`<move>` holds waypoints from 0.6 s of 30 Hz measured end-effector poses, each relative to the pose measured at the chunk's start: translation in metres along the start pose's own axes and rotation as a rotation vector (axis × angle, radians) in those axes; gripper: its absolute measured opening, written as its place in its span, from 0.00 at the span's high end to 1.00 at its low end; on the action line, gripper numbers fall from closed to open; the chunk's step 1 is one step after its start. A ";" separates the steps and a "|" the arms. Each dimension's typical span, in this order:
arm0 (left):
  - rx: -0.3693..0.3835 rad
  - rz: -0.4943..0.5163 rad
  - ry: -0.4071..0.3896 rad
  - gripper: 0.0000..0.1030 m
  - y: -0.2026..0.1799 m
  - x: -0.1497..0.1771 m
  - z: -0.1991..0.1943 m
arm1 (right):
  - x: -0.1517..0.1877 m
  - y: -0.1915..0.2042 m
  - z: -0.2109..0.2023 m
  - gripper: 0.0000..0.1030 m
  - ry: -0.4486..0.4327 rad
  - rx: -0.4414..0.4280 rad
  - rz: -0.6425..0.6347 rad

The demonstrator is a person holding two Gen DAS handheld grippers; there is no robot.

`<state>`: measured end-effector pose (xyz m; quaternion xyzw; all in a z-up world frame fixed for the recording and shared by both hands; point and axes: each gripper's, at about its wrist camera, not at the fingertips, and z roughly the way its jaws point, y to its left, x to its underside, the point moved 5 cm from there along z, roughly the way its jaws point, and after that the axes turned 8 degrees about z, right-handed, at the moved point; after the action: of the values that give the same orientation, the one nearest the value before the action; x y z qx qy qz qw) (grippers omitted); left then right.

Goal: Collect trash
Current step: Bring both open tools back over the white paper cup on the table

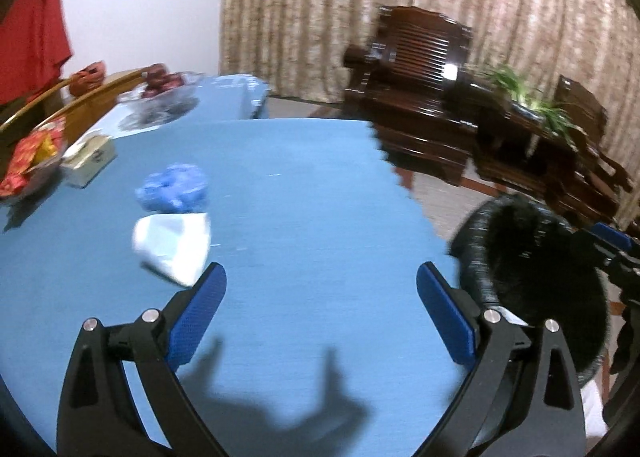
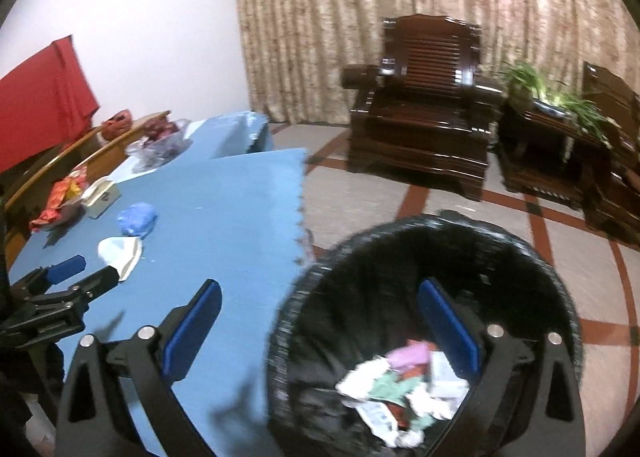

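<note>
A white crumpled paper point(image 1: 174, 249) and a blue crumpled plastic wad point(image 1: 174, 187) lie on the blue table point(image 1: 300, 197). My left gripper point(image 1: 318, 277) is open and empty, just right of the white paper. My right gripper point(image 2: 320, 289) is open and empty, held over the near rim of a black bin point(image 2: 424, 297) that holds several crumpled papers point(image 2: 400, 389). The right wrist view also shows the white paper point(image 2: 120, 253), the blue wad point(image 2: 136, 219) and my left gripper point(image 2: 90, 271). The bin point(image 1: 528, 269) stands off the table's right edge.
A tissue box point(image 1: 90, 161), a dish of red-wrapped snacks point(image 1: 32, 161) and a glass bowl of fruit point(image 1: 160, 87) sit at the table's left and far side. Dark wooden armchairs point(image 2: 420, 113), a side table and a plant point(image 2: 560, 97) stand beyond on the tiled floor.
</note>
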<state>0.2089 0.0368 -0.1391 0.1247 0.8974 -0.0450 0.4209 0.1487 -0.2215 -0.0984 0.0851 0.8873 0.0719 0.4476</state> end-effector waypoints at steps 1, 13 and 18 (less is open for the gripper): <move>-0.018 -0.009 0.002 0.09 0.011 0.002 0.000 | 0.000 0.006 0.003 0.06 0.000 -0.010 -0.006; -0.146 -0.084 0.022 0.09 0.101 0.014 0.015 | 0.003 0.078 0.057 0.06 0.027 -0.089 -0.082; -0.153 -0.089 0.042 0.09 0.116 0.016 0.037 | 0.010 0.100 0.086 0.06 0.060 -0.109 -0.102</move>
<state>0.2571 0.1451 -0.1723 0.0531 0.9113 0.0079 0.4081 0.2207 -0.1178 -0.1361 0.0129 0.8982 0.0999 0.4278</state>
